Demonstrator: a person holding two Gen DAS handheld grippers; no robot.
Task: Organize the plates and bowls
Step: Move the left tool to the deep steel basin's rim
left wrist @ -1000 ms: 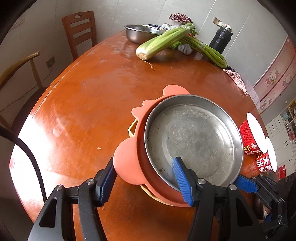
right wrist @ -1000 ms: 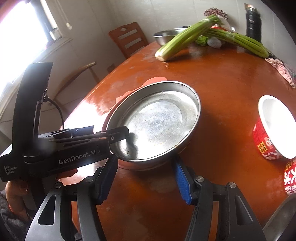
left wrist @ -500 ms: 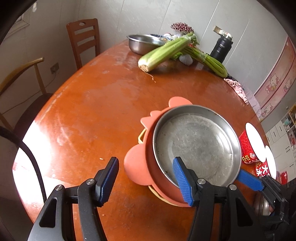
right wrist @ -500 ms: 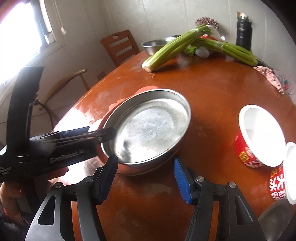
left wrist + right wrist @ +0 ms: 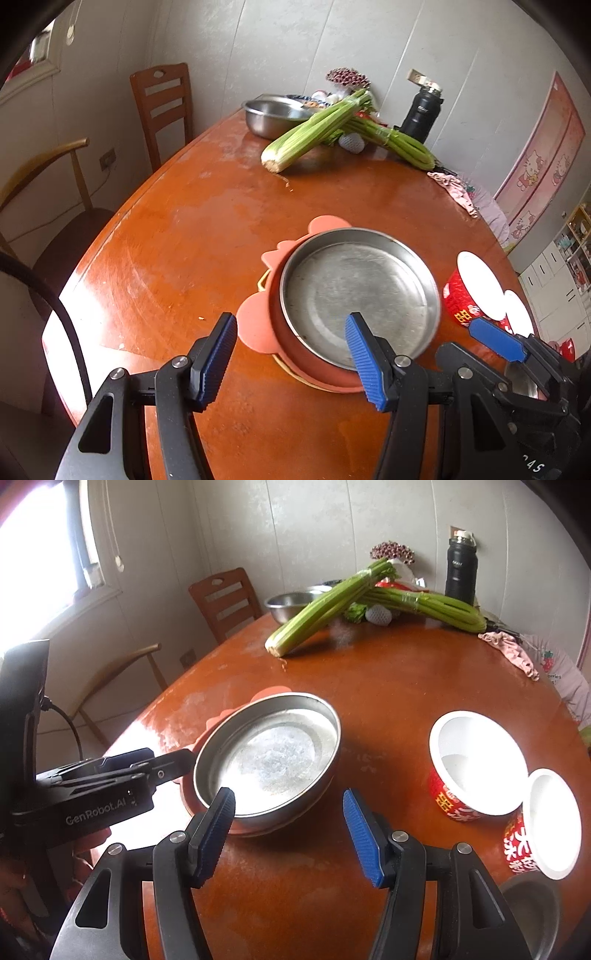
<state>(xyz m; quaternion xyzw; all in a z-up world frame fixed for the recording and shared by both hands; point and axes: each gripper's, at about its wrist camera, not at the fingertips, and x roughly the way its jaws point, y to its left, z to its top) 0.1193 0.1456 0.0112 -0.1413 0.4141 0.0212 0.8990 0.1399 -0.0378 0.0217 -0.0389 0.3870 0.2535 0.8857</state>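
Note:
A shallow steel plate (image 5: 360,291) (image 5: 271,755) sits stacked in a salmon-pink eared bowl (image 5: 258,328) (image 5: 221,716) on the round wooden table (image 5: 192,229). Under the pink bowl a yellow rim (image 5: 263,281) shows. My left gripper (image 5: 291,354) is open and empty, just in front of the stack; it also shows in the right wrist view (image 5: 162,766). My right gripper (image 5: 288,832) is open and empty, near the stack's front right; its blue fingertip (image 5: 495,338) shows in the left wrist view. Two red paper bowls (image 5: 476,762) (image 5: 546,823) stand to the right.
At the far side lie celery bunches (image 5: 317,129), a steel basin (image 5: 275,114), a black flask (image 5: 421,114) and a pink cloth (image 5: 456,188). Wooden chairs (image 5: 162,103) stand left of the table. A grey steel bowl's rim (image 5: 532,897) shows at the lower right.
Both grippers have drawn back and up from the stack, which now looks smaller and farther. The plate and pink bowl stay put on the table.

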